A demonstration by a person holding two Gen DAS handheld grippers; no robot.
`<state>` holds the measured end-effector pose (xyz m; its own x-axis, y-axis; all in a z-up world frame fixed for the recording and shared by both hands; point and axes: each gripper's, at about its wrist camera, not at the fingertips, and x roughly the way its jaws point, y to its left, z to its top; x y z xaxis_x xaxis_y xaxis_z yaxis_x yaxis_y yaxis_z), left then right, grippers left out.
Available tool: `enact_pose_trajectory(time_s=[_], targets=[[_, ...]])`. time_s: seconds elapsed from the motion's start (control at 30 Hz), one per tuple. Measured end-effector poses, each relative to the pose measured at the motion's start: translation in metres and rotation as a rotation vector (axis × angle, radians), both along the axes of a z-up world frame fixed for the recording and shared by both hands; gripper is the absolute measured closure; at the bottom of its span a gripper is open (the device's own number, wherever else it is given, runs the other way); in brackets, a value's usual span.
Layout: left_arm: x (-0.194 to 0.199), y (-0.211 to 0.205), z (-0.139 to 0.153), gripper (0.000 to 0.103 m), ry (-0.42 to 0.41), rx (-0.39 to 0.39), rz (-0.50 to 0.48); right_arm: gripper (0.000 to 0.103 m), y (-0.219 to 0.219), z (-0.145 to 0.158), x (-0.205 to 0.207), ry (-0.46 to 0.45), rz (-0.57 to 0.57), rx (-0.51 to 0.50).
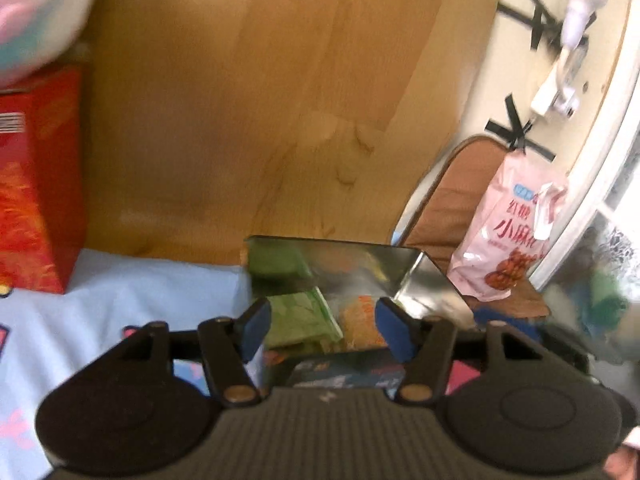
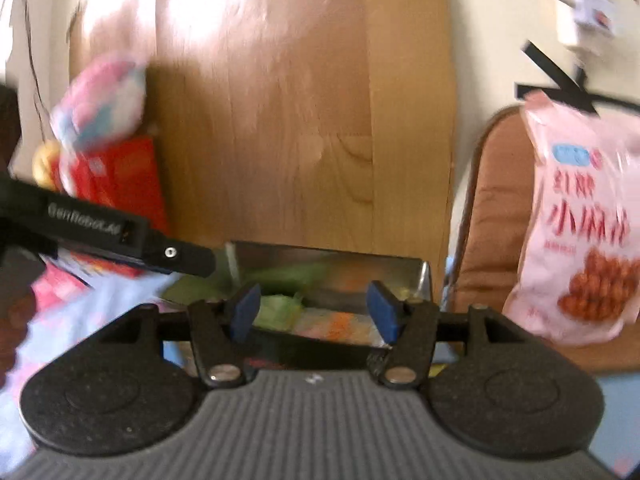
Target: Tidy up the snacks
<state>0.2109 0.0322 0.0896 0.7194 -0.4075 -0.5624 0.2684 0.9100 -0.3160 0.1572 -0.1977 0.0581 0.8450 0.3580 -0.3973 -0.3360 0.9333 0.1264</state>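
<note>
1. My left gripper (image 1: pixel 322 330) hangs with its jaws spread wide and nothing between them, over the metal tin (image 1: pixel 416 276)
2. My right gripper (image 2: pixel 316 312) is likewise wide open and empty
3. Green packets (image 1: pixel 300 316) and an orange packet (image 1: pixel 360 320) lie inside the tin
4. A pink snack bag (image 2: pixel 580 220) leans on the brown chair (image 2: pixel 492 208) to the right

The left tool (image 1: pixel 322 326) stands with its blue fingers (image 1: pixel 254 330) spread wide, nothing between them, hovering just above the near side of the metal tray (image 1: pixel 424 284). The right tool (image 2: pixel 316 310) is likewise spread and empty at the tray's near edge. In the right wrist view, the left tool's black body reaches in toward the tray's left end.
</note>
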Motion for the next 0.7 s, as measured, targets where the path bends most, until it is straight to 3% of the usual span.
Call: enact_pose_trajectory(time_s=[0.07,0.13,0.2,0.33,0.43,0.53,0.67,0.7], targets=[[-0.014,0.015,-0.001,0.043,-0.011,-0.003,0.019,0.042,-0.012,-0.004,-0.012,0.117,0.073,0.170],[-0.021,0.028,-0.008,0.043,0.008,0.003,0.043,0.055,-0.014,-0.021,-0.018,0.287,0.146,0.323],[-0.022,0.037,-0.020,0.043,0.056,0.007,0.066,0.067,-0.006,-0.042,-0.021,0.425,0.174,0.393],[-0.020,0.043,-0.041,0.043,0.125,0.019,0.064,0.068,0.009,-0.073,-0.021,0.611,0.153,0.482],[-0.015,0.043,-0.058,0.043,0.170,0.032,0.063,0.067,0.014,-0.076,-0.020,0.655,0.101,0.540],[-0.008,0.047,-0.077,0.046,0.254,-0.007,0.052,0.068,0.022,-0.081,-0.007,0.702,0.045,0.565],[-0.015,0.039,-0.079,0.047,0.233,-0.001,0.032,0.069,0.031,-0.088,0.005,0.712,0.019,0.619],[-0.016,0.036,-0.078,0.051,0.245,-0.017,0.014,0.081,0.034,-0.088,0.007,0.719,0.027,0.622]])
